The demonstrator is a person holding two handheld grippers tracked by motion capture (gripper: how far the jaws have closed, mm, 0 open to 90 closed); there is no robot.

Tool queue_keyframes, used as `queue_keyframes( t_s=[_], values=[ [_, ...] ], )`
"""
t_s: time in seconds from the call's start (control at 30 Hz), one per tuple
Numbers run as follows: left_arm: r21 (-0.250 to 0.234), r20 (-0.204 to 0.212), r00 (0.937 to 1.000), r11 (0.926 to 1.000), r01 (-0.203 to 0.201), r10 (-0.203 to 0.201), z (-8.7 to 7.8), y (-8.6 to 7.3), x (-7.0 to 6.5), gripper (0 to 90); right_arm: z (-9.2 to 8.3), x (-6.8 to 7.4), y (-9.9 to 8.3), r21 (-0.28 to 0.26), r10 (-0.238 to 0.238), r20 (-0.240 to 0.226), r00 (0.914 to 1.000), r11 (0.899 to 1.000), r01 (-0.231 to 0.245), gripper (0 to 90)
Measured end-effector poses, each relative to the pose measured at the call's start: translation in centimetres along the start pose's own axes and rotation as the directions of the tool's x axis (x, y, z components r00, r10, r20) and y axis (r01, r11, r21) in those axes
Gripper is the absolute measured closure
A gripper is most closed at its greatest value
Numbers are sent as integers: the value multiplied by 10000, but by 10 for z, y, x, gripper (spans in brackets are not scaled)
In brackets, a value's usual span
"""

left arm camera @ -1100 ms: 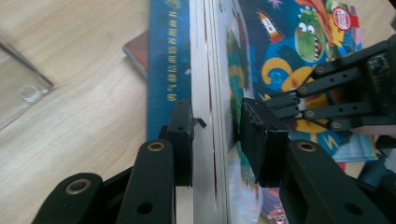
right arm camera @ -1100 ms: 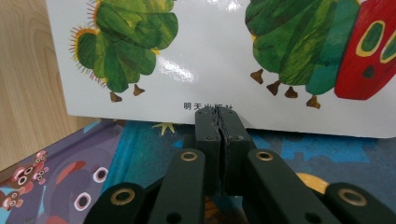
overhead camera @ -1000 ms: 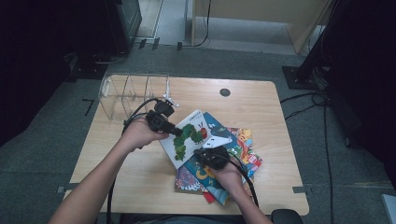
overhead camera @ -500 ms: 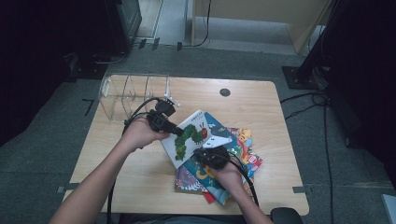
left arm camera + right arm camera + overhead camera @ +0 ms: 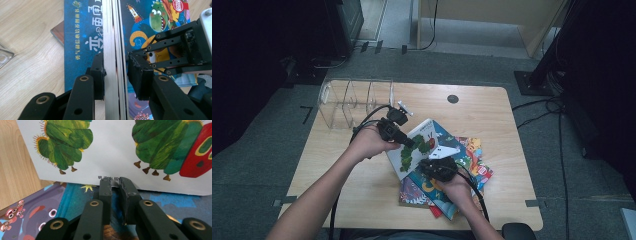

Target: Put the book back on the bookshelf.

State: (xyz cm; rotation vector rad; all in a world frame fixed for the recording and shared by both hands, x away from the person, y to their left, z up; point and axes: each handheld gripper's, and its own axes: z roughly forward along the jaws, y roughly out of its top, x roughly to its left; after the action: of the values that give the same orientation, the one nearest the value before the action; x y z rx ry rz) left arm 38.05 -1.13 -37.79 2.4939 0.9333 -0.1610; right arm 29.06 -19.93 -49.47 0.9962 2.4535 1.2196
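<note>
White card covers with a green, red-headed caterpillar mark the picture book [image 5: 419, 145] that both tools work on. It lies on top of a fanned stack of colourful children's books [image 5: 447, 192] near the middle of the pale wooden worktop [image 5: 492, 112], with its left edge lifted.

In the high view the left hand-held gripper [image 5: 404, 141] comes in from the left and meets that raised edge. The left gripper view looks straight along the edge: the white page block of the caterpillar book [image 5: 113, 50] stands between the two black jaws. The left pad lies against it, while a narrow gap shows beside the right, toothed pad. Its jaws have just been opening a little, so the book sits between them at a middling width and is not firmly pinched.

The right hand-held gripper [image 5: 441, 159] rests low at the book's near edge, above the stack. In the right gripper view [image 5: 115, 182] its jaws stand narrow, with a slim gap between the pads. They have just been opening, and their tips reach the white lower border of the cover [image 5: 110, 150]. Whether the cover's edge lies inside that gap I cannot tell. Under them lie a dark blue book with a yellow star [image 5: 82, 195] and a purple one [image 5: 30, 207].

A clear plastic divided rack [image 5: 354, 100] stands at the worktop's far left corner, well apart from the books.
</note>
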Motion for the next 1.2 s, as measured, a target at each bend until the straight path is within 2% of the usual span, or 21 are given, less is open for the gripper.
queue_keyframes(
  t_s=[0.07, 0.2, 0.37, 0.6, 0.73, 0.83, 0.97, 1.2],
  values=[
    [-30, -7, 10000, 10000, 7, -7, 1, 2, 1, 692, 0, 0, 0, -8, -32, -15, 10000, 10000, 32, 756],
    [-55, 489, 9988, 9999, 85, -83, 2, 5, 3, 754, 0, 0, 0, -38, 28, 163, 9999, 10000, -28, 631],
    [4, 519, 9986, 10000, 85, -85, -1, 5, 5, 769, 1, 0, 1, -41, 65, 294, 9995, 10000, -64, 549],
    [-199, 422, 9987, 9994, 291, -283, -9, -2, 13, 769, 1, -2, 1, -10, -70, 457, 9989, 10000, 71, 503],
    [-468, 224, 9989, 9980, 416, -406, -22, -11, 21, 769, -2, -6, 2, -137, -118, 706, 9974, 9998, 128, 474],
    [-596, 102, 9982, 9964, 599, -594, -29, -17, 26, 769, -3, -10, 2, -207, -186, 866, 9961, 9996, 204, 466],
    [-716, -110, 9959, 9935, 888, -899, -36, -25, 33, 768, -2, -15, 1, 21, -420, 1089, 9932, 9991, 421, 464],
    [-904, -265, 9910, 9876, 1285, -1314, -46, -38, 41, 768, -1, -20, 2, 48, -10, 946, 9955, 10000, 5, 439]
  ],
)
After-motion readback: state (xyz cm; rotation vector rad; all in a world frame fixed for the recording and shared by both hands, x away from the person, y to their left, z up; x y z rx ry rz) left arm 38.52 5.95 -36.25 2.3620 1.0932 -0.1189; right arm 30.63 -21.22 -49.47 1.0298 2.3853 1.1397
